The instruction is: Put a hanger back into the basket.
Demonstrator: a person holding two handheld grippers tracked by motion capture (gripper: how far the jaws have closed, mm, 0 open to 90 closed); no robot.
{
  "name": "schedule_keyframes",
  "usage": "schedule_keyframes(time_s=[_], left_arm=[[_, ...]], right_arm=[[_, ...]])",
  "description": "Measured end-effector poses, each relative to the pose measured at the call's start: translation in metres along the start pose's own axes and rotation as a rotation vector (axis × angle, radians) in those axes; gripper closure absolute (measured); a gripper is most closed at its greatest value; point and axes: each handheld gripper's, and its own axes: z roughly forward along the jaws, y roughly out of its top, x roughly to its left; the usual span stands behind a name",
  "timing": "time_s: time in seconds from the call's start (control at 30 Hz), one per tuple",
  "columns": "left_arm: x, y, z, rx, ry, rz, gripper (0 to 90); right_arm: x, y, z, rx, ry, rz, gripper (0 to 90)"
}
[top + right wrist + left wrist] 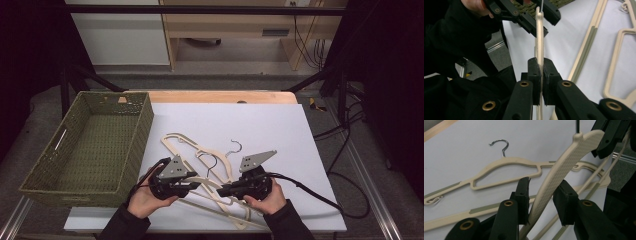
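Right gripper (541,72) jaws clamp a cream hanger (539,37) — left gripper (544,197) jaws gape around it, basket (87,145) beside.

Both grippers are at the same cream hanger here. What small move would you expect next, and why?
Probably closing the left gripper: its jaws straddle the raised hanger with a gap on each side, while the right gripper is already clamped on it. With both gripping, it could go to the green basket, which holds no hangers yet.

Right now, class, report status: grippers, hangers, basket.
Right gripper shut on raised cream hanger. Left gripper open around it. Other hangers flat on white table. Green woven basket off left, nothing inside.
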Motion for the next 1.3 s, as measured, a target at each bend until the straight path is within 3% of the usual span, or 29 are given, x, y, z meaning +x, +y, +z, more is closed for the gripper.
schedule_keyframes(time_s=[0.1, 0.2, 0.23, 0.33, 0.43, 0.67, 0.83, 0.97, 1.2, 1.3], left_arm=[[-0.003, 0.001, -0.001, 0.003, 0.009, 0.008, 69.4], [-0.006, 0.003, -0.004, -0.001, 0.009, 0.008, 73.4], [-0.008, 0.004, -0.008, -0.022, -0.01, -0.002, 77.4], [-0.01, 0.006, -0.013, -0.04, -0.015, -0.004, 80.2], [-0.013, 0.008, -0.02, -0.075, -0.039, -0.016, 83.6], [-0.008, 0.006, -0.031, -0.143, 0.015, -0.069, 84.6], [0.002, 0.003, -0.051, -0.203, 0.138, -0.127, 85.0], [0.01, 0.0, -0.064, -0.233, 0.177, -0.172, 85.3], [0.016, 0.002, -0.083, -0.253, 0.226, -0.194, 85.3], [0.018, 0.007, -0.103, -0.297, 0.24, -0.195, 85.4]], right_arm=[[0.0, 0.0, -0.001, 0.003, -0.009, 0.0, 85.8], [0.001, 0.0, -0.003, -0.007, -0.062, -0.005, 79.8], [0.002, 0.0, -0.005, -0.043, -0.119, -0.031, 72.2], [0.003, 0.0, -0.007, -0.083, -0.159, -0.057, 66.5], [0.005, 0.001, -0.01, -0.155, -0.222, -0.102, 54.0], [0.006, 0.001, -0.027, -0.229, -0.309, -0.145, 41.5], [-0.003, -0.007, -0.045, -0.279, -0.397, -0.116, 27.3], [-0.016, -0.015, -0.053, -0.322, -0.448, -0.058, 20.1], [-0.029, -0.026, -0.061, -0.33, -0.516, 0.003, 14.8], [-0.03, -0.029, -0.065, -0.333, -0.534, 0.013, 13.0]])
